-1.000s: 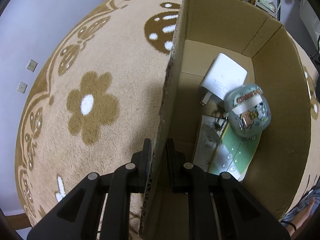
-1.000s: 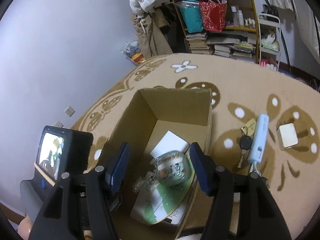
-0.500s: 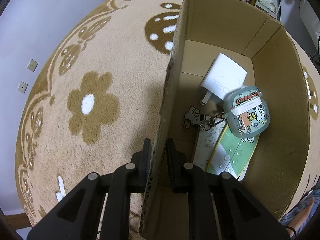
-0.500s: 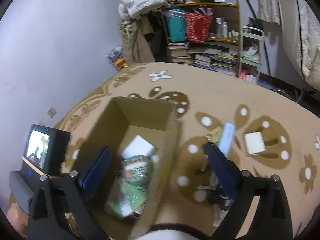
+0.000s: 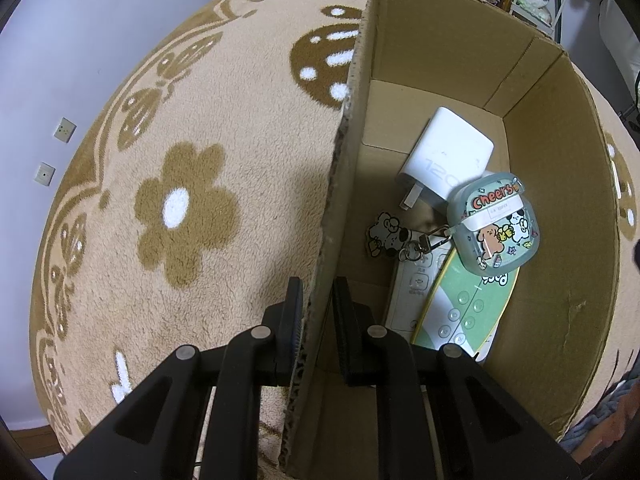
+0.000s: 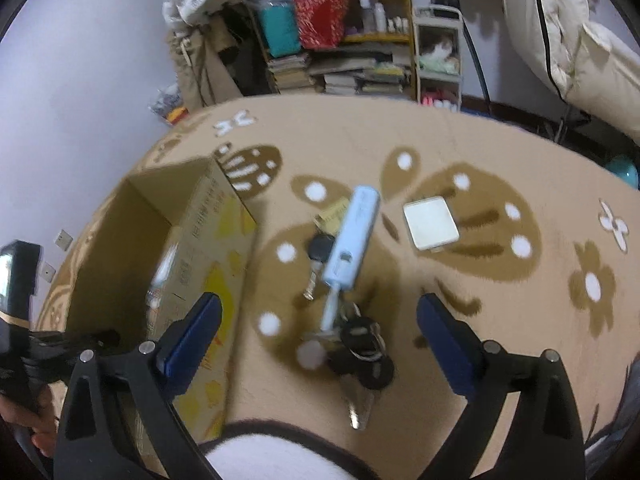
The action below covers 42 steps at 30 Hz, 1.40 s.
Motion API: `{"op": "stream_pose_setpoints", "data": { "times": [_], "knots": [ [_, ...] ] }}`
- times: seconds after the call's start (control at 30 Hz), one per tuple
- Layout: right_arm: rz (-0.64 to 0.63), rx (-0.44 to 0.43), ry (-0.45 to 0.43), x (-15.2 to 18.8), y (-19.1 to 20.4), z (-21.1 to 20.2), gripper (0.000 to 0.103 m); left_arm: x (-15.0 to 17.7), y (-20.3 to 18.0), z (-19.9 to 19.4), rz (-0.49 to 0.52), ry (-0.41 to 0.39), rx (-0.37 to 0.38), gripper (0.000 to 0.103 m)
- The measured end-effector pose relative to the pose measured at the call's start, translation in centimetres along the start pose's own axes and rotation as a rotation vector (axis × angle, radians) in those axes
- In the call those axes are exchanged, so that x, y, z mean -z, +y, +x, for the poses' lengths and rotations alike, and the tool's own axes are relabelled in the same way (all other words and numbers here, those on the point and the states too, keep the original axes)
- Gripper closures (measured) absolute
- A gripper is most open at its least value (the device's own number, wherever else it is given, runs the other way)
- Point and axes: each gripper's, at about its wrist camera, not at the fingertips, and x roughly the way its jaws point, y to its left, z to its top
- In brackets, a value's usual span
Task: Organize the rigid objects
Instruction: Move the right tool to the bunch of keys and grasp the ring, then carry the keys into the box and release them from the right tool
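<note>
My left gripper (image 5: 317, 312) is shut on the near left wall of the cardboard box (image 5: 352, 128). Inside the box lie a white charger (image 5: 448, 160), a teal "Cheers" earbud case (image 5: 494, 228) with a dog keychain (image 5: 386, 236), and a green and white remote (image 5: 464, 312). My right gripper (image 6: 320, 334) is wide open and empty, above a bunch of dark keys (image 6: 360, 352). A light blue stick-shaped device (image 6: 352, 240), a black car key (image 6: 319, 252) and a white square box (image 6: 430, 222) lie on the rug right of the cardboard box (image 6: 208, 248).
The beige rug (image 6: 460, 140) with brown flowers covers the floor. Shelves with books and bags (image 6: 344, 40) stand at the back. A bed edge (image 6: 592, 52) is at the right. Wall sockets (image 5: 64, 130) sit at the left.
The earbud case dropped from above into the box and settled on the remote. My right gripper opened wider and swung right from over the box to over the keys on the rug.
</note>
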Motion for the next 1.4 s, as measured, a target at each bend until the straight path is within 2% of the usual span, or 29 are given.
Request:
{"op": "stream_pose_setpoints", "data": {
  "times": [0.33, 0.37, 0.47, 0.63, 0.67, 0.7, 0.73, 0.8, 0.83, 0.87, 1.07, 1.2, 1.4],
  "knots": [
    [0.016, 0.02, 0.138, 2.0, -1.1, 5.0, 0.001, 0.0, 0.0, -0.1, 0.004, 0.001, 0.0, 0.088],
    [0.016, 0.016, 0.147, 2.1, -0.9, 5.4, 0.003, 0.0, 0.0, -0.1, 0.004, 0.001, -0.001, 0.088],
    [0.021, 0.009, 0.205, 2.8, -1.1, 6.9, 0.023, 0.0, 0.1, -0.1, 0.002, 0.002, 0.003, 0.088],
    [0.019, 0.027, 0.206, 3.3, -1.2, 7.9, 0.025, -0.1, 0.2, -0.2, 0.003, 0.003, 0.003, 0.088],
    [0.005, 0.045, 0.202, 3.3, -1.1, 7.9, 0.031, -0.1, 0.3, -0.2, 0.003, 0.003, 0.003, 0.088],
    [-0.011, 0.072, 0.191, 3.3, -1.0, 7.8, 0.043, -0.1, 0.2, -0.2, 0.003, 0.003, 0.003, 0.088],
    [-0.008, 0.085, 0.182, 3.3, -1.2, 7.8, 0.048, -0.1, 0.2, -0.2, 0.002, 0.003, 0.004, 0.088],
    [0.045, 0.069, 0.184, 2.9, -2.0, 7.6, 0.059, -0.1, 0.2, -0.2, 0.005, 0.003, 0.001, 0.088],
    [0.062, 0.077, 0.178, 2.8, -2.4, 7.4, 0.069, -0.1, 0.3, -0.2, 0.005, 0.003, 0.002, 0.088],
    [0.077, 0.066, 0.181, 2.6, -2.9, 7.2, 0.072, -0.1, 0.3, -0.2, 0.003, 0.003, 0.003, 0.088],
    [0.054, 0.066, 0.189, 2.3, -2.8, 5.9, 0.072, -0.1, 0.3, -0.2, -0.002, 0.005, 0.01, 0.088],
    [0.08, 0.041, 0.142, 1.0, -2.8, 3.9, 0.072, -0.1, 0.5, -0.2, -0.004, 0.004, 0.015, 0.088],
    [0.054, 0.057, 0.039, -1.0, -2.3, 0.1, 0.072, -0.2, 0.7, -0.2, -0.008, 0.006, 0.022, 0.088]
  ]
}}
